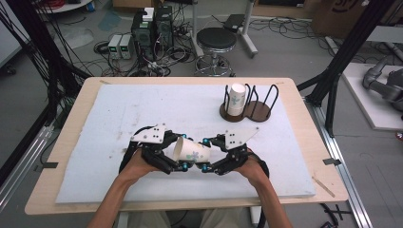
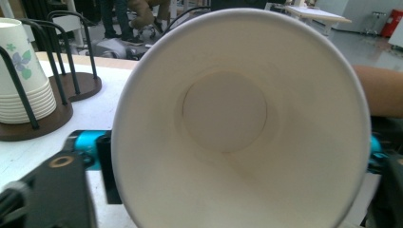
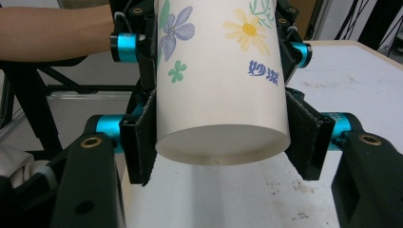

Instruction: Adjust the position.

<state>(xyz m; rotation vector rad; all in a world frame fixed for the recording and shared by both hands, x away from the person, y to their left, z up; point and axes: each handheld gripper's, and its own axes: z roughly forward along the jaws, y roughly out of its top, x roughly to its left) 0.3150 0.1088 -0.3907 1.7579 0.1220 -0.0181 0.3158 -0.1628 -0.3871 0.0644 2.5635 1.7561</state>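
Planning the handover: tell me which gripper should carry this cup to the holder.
Right, probably. The right gripper has its fingers clamped on the paper cup base and sits nearer the holder.

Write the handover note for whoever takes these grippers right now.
Left gripper: fingers clamp the paper cup near its open rim.
Right gripper: fingers clamp the same cup near its base.
The cup lies sideways, lifted above the white mat, mouth toward the left gripper.
Cup stack stands in the wire holder at the far right.
Done: one cup in hand. Left: probably placing it.
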